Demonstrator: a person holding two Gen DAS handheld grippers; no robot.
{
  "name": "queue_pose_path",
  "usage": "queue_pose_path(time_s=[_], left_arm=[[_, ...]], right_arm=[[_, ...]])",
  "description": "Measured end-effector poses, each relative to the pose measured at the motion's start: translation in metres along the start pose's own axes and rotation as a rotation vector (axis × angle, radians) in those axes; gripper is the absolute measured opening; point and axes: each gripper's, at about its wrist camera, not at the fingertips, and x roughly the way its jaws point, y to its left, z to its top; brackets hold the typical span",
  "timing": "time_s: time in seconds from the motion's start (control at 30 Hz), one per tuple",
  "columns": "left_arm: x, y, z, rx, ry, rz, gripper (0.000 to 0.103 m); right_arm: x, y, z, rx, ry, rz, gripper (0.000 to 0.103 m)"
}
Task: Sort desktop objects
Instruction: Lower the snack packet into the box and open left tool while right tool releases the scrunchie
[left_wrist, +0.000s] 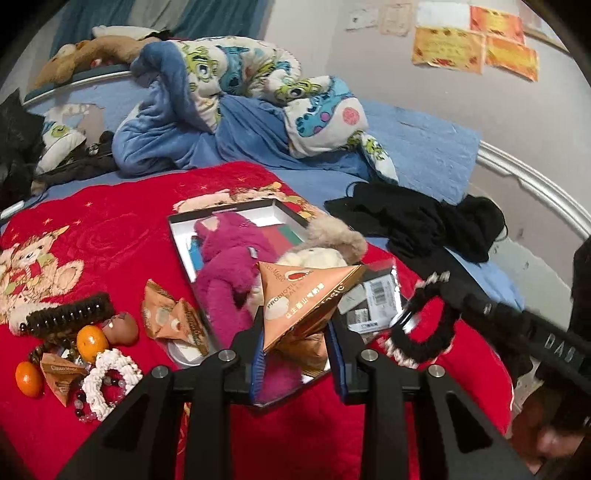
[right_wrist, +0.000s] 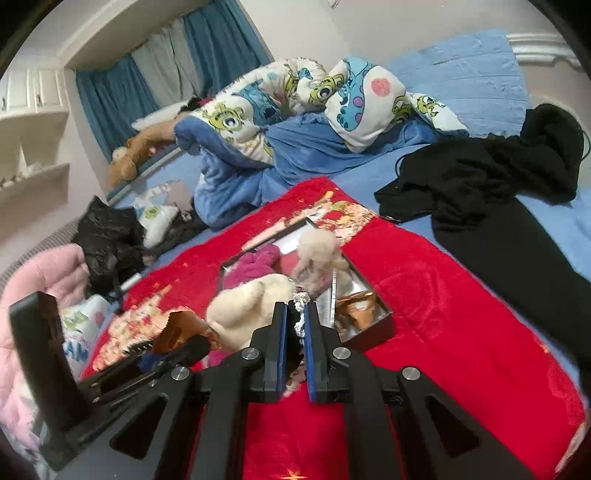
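Left gripper (left_wrist: 299, 339) clamped on an orange pyramid snack packet (left_wrist: 306, 299), held over the near corner of the open box (left_wrist: 177, 236). Right gripper (right_wrist: 295, 328) nearly closed on a black-and-white hair scrunchie (left_wrist: 421, 325), poised beside that same box at its right edge. Inside already: pink plush bear (left_wrist: 225, 258), cream plush toy (right_wrist: 243, 306). Mid-carry, by the look of it, both loads awaiting release. Next: lower over bare box floor, part jaws, avoid snagging plush. Left on the red blanket (left_wrist: 110, 229): tangerines (left_wrist: 92, 341), hair claw (left_wrist: 66, 314), bead bracelets (left_wrist: 107, 373), more packets.
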Motion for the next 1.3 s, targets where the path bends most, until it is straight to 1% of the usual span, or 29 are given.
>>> queue_pose_path(time_s=[0.07,0.1,0.2,0.53,0.73,0.83,0.87,0.93,1.0,1.13,1.3], left_arm=[[0.001,0.004,-0.001,-0.001,-0.003,0.006,0.030],[0.002,0.006,-0.001,-0.006,-0.002,0.007,0.030],[0.006,0.006,0.000,-0.012,0.005,-0.006,0.030],[0.019,0.001,-0.004,0.042,0.028,0.021,0.030],[0.037,0.002,-0.005,0.066,0.040,0.042,0.029],[0.054,0.010,-0.006,0.032,0.083,0.034,0.026],[0.061,0.013,-0.007,0.036,0.096,0.055,0.019],[0.074,0.016,-0.008,0.042,0.117,0.065,0.019],[0.079,0.019,-0.008,0.044,0.109,0.070,0.019],[0.084,0.025,-0.005,0.015,0.104,0.036,0.019],[0.087,0.026,-0.004,0.022,0.107,0.034,0.019]], right_arm=[[0.006,0.000,-0.005,0.012,0.013,0.003,0.009],[0.011,0.003,-0.007,-0.003,0.015,-0.003,0.009],[0.020,0.006,-0.008,-0.010,0.019,0.009,0.009],[0.045,0.010,-0.003,-0.009,0.018,0.035,0.009],[0.057,0.002,-0.002,-0.003,0.032,0.026,0.009],[0.063,-0.001,-0.001,-0.002,0.041,0.020,0.009],[0.066,-0.003,-0.001,-0.003,0.044,0.015,0.009],[0.072,-0.005,0.000,-0.006,0.054,0.010,0.009],[0.078,-0.007,0.000,-0.005,0.066,0.008,0.009],[0.089,-0.006,-0.001,-0.022,0.086,0.002,0.009],[0.098,-0.003,-0.004,-0.034,0.108,-0.002,0.009]])
